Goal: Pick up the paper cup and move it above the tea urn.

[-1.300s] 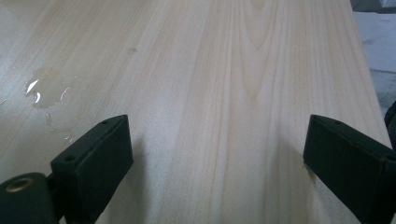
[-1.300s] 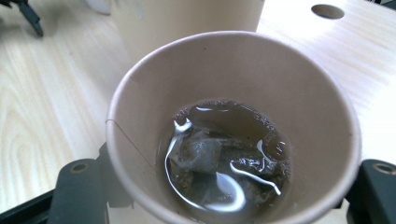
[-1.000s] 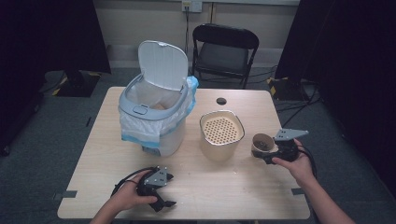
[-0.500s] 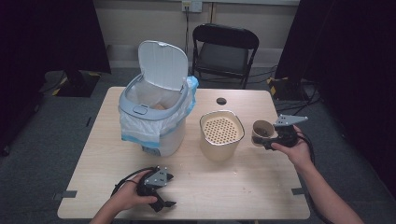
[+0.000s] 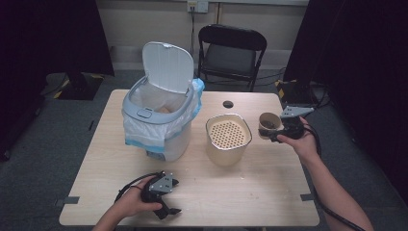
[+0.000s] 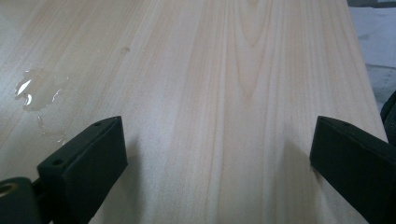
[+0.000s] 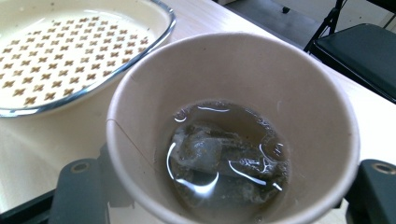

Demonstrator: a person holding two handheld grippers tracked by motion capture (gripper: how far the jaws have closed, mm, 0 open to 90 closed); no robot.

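A brown paper cup (image 5: 267, 123) (image 7: 233, 121) holds dark liquid and a soaked tea bag (image 7: 210, 151). My right gripper (image 5: 270, 134) (image 7: 219, 191) is shut on its sides and holds it upright above the table's right side, just right of the cream strainer pot (image 5: 228, 137) (image 7: 70, 51). My left gripper (image 5: 168, 198) (image 6: 215, 154) lies near the table's front edge. Its jaws have just been opening and stand wide apart over bare wood, with nothing between them.
A white bin (image 5: 159, 120) with a raised lid and a bag liner stands at the back left of the wooden table (image 5: 260, 192). A small puddle (image 6: 35, 88) lies by the left gripper. A black folding chair (image 5: 231, 53) stands behind the table.
My right gripper has carried the cup up and away from the person, toward the strainer pot's right side. The left hand has stayed in place.
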